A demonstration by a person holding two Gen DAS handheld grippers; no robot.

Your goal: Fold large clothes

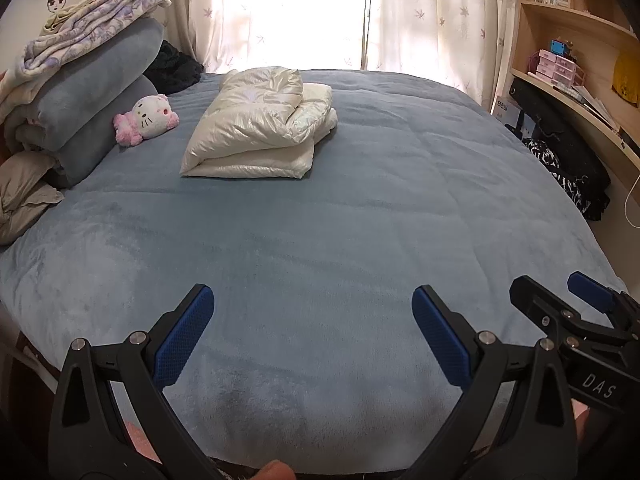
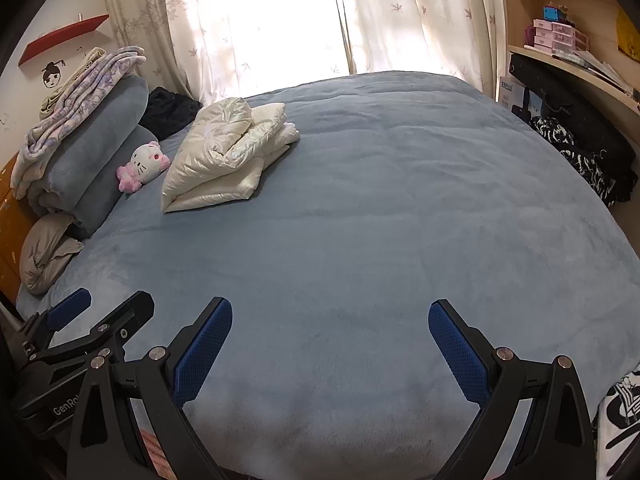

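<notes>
At the far left a stack of folded grey-blue blankets (image 1: 92, 92) rises against the wall with a crumpled lilac-patterned cloth (image 1: 88, 20) on top, and a small white and pink plush cat toy (image 1: 146, 118) lies at its foot on the bed. Just right of the toy sits the task's garment, a glossy cream-white puffer jacket (image 1: 256, 128), folded into a thick bundle on the grey-blue fleece bed cover (image 1: 320, 232). It lies toward the far side of the bed, well apart from both grippers, ahead of the left gripper (image 1: 314, 332) and ahead and off to the left of the right gripper (image 2: 330, 344). Both hover over the near edge of the cover. The left gripper's blue-padded fingers (image 1: 188, 328) are spread wide, holding nothing and touching no cloth. The right gripper, close beside it on the right, likewise has its blue-padded fingers (image 2: 454, 344) wide apart and empty above the cover. Behind the bed hang pale leaf-print curtains (image 1: 420, 12), brightly backlit, and at the far right stands a light wooden shelf unit (image 1: 568, 40) with books and small boxes.
</notes>
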